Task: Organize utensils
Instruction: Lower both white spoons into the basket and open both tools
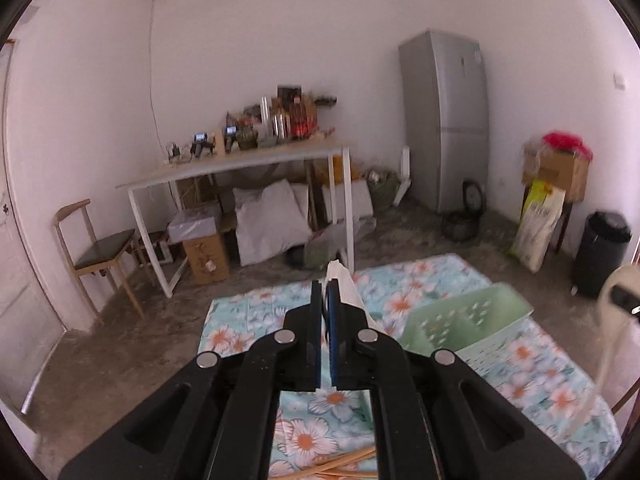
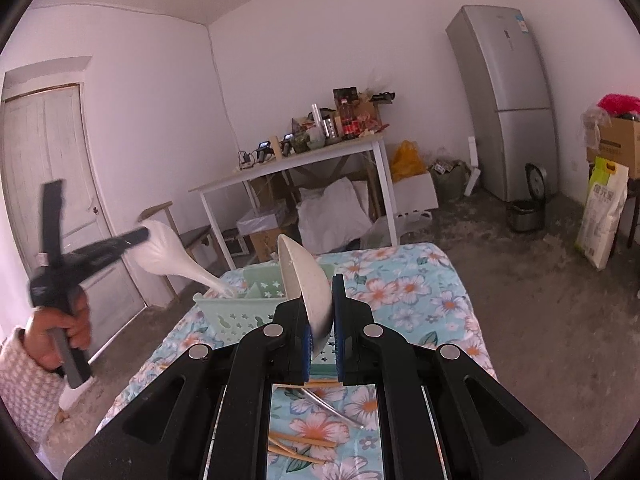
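Right wrist view shows the right gripper (image 2: 320, 312) clamped on a white spoon (image 2: 306, 280), its bowl standing up just in front of the green basket (image 2: 240, 312), probably so it can drop handle-first into a compartment. Left of the basket, the left gripper (image 2: 146, 234) pinches a second white spoon (image 2: 172, 258) by the bowl end, the handle tip seemingly already inside the basket, though blur hides contact. The person's hand (image 2: 60, 332) holds this tool raised and tilted, while chopsticks (image 2: 300, 442) lie on the table (image 2: 420, 280) nearer than the basket.
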